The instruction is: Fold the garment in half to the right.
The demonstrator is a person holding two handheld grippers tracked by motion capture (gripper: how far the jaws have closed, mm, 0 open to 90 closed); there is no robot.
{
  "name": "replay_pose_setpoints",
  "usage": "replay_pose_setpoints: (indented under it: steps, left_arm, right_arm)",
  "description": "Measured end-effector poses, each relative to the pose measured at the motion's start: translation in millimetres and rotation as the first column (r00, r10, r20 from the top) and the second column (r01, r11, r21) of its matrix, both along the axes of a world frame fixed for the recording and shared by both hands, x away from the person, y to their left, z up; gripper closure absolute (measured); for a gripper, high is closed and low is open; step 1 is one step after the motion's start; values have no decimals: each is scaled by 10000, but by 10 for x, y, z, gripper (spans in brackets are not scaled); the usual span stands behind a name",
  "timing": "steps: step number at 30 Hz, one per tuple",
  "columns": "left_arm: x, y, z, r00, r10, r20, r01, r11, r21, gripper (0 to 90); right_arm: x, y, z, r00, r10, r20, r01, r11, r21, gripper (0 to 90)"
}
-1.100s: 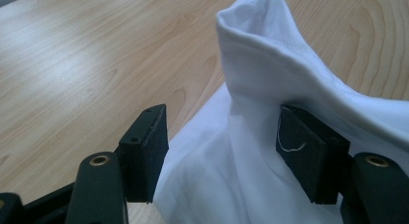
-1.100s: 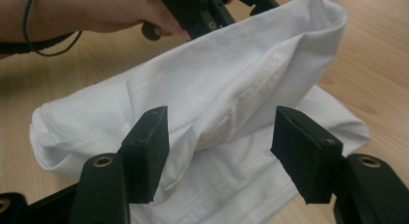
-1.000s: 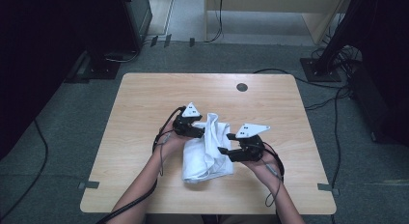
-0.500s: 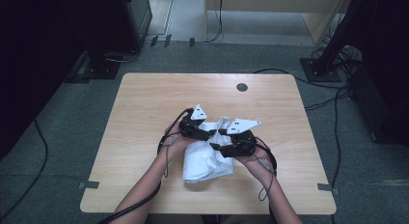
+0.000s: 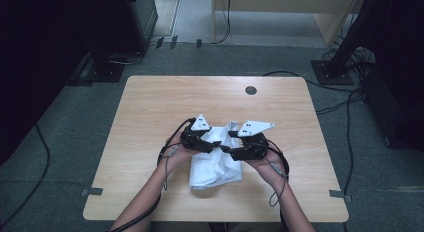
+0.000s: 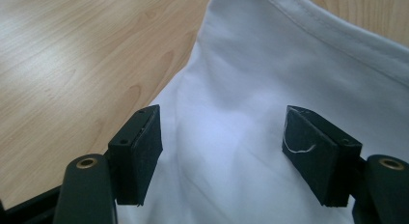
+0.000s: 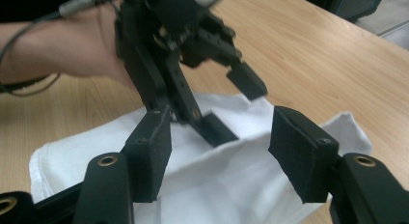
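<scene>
A crumpled white cloth [image 5: 215, 168] lies on the wooden table [image 5: 150, 117] near its front middle. My left gripper [image 5: 214, 145] hangs over the cloth's upper left part and my right gripper [image 5: 227, 149] faces it from the right, tips nearly meeting. In the left gripper view the left gripper [image 6: 222, 151] is open; its jaws have just been opening, and the cloth [image 6: 231, 89] lies beneath and between the pads, untouched. The right gripper [image 7: 219, 151] is open just above the cloth [image 7: 217, 190], with the left gripper [image 7: 234, 105] right in front of it.
A dark round hole [image 5: 251, 90] sits in the table's far side. Bare wood surrounds the cloth. Cables [image 5: 350, 122] trail on the floor at the right, dark equipment [image 5: 115, 37] stands at the back left, and a pale desk [image 5: 280, 12] stands behind.
The two grippers have drawn slightly closer together over the cloth. The cloth's raised fold between them has sunk and shifted a little to the right.
</scene>
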State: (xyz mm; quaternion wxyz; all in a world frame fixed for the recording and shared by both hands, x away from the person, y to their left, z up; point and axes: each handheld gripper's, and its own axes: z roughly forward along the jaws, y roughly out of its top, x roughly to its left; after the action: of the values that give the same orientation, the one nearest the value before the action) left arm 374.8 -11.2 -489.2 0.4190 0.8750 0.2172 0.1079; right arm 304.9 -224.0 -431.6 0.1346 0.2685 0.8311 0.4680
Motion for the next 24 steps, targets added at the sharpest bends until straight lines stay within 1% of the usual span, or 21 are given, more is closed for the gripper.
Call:
replay_pose_setpoints:
  steps: [2,5,7,8,9,11,13,15,18,20,22,24]
  left_arm:
    - [-12,-50,-45,10000,-36,-33,36,10000,38,300]
    - [-15,-94,-110,9994,-267,-200,271,9994,194,299]
    - [3,-77,-129,9983,-352,-458,354,9994,38,291]
    - [16,-55,-125,9980,-345,-525,342,9994,-66,291]
    - [29,-24,-111,9983,-292,-506,286,9995,-138,291]
    - [62,56,-70,9989,-81,-467,69,9997,-252,291]
    - [97,143,-30,9992,220,-342,-230,9993,-290,291]
    - [138,231,4,9982,548,-254,-557,9978,-367,291]
    - [206,330,36,9949,999,-111,-1002,9942,-383,291]
    - [253,373,37,9915,1304,-54,-1305,9906,-419,291]
    - [298,400,18,9880,1544,-77,-1546,9872,-400,292]
    - [335,409,-15,9855,1694,24,-1692,9851,-294,291]
  right_arm:
    - [13,39,11,10000,83,47,-83,9999,-62,411]
    - [66,96,-34,9998,162,-102,-164,9997,-187,415]
    - [107,122,-101,9995,209,-234,-215,9994,-277,421]
    - [122,132,-140,9992,198,-350,-210,9992,-334,421]
    - [137,136,-185,9988,226,-436,-244,9989,-412,424]
    - [162,126,-278,9977,193,-656,-231,9981,-575,426]
    - [175,93,-362,9971,42,-760,-108,9963,-856,426]
    - [185,46,-427,9957,-58,-920,-31,9953,-965,425]
    - [177,-6,-497,9940,-157,-1078,39,9941,-1088,425]
    - [172,-28,-538,9935,-182,-1121,41,9922,-1248,423]
    - [163,-49,-575,9932,-245,-1141,84,9902,-1395,418]
    - [160,-75,-618,9918,-272,-1252,93,9899,-1413,411]
